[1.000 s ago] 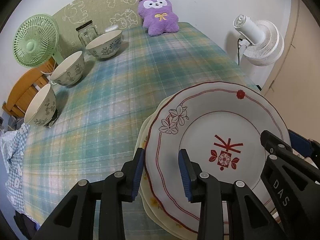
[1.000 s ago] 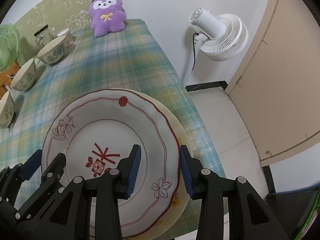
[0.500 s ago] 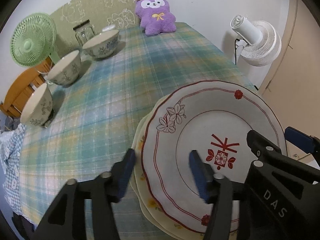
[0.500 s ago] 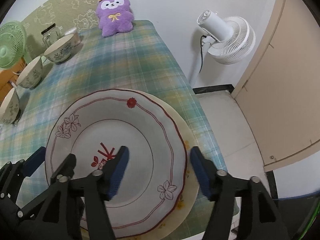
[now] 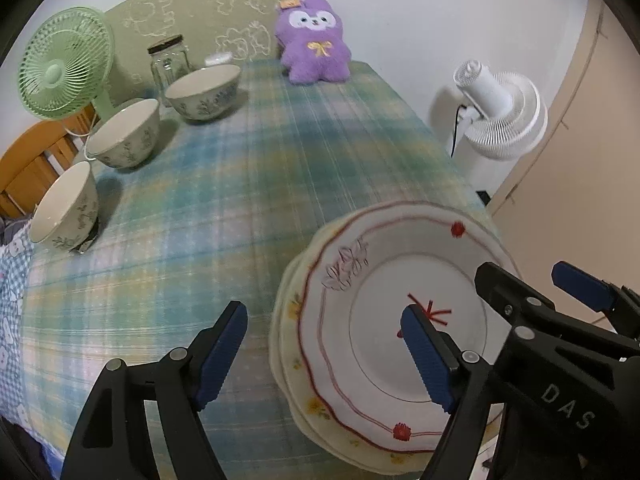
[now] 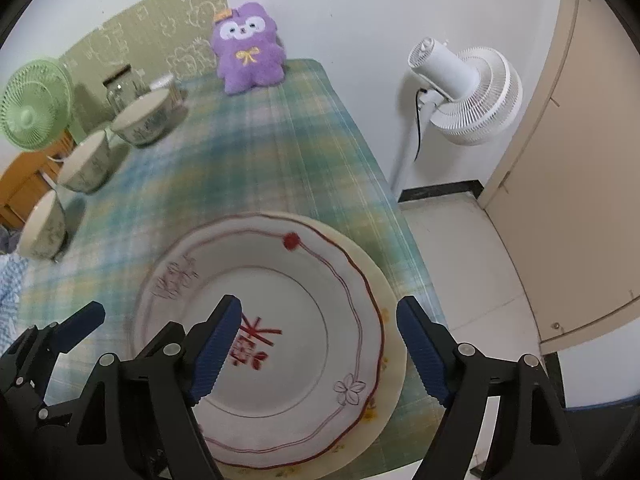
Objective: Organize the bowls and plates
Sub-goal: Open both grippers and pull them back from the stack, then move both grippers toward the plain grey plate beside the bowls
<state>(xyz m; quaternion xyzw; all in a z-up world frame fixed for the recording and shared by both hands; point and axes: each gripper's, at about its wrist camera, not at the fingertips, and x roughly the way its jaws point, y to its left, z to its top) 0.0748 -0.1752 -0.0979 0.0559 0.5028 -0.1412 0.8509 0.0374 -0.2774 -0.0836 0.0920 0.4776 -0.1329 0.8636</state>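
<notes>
My left gripper (image 5: 322, 354) and right gripper (image 6: 318, 350) both hover with jaws spread wide, holding nothing, above a white scalloped plate with red trim (image 6: 280, 300). It lies on a cream floral plate (image 6: 390, 320) at the near right corner of the plaid-clothed table (image 5: 240, 184). Three empty cream ceramic bowls (image 5: 124, 134) line the table's left edge.
</notes>
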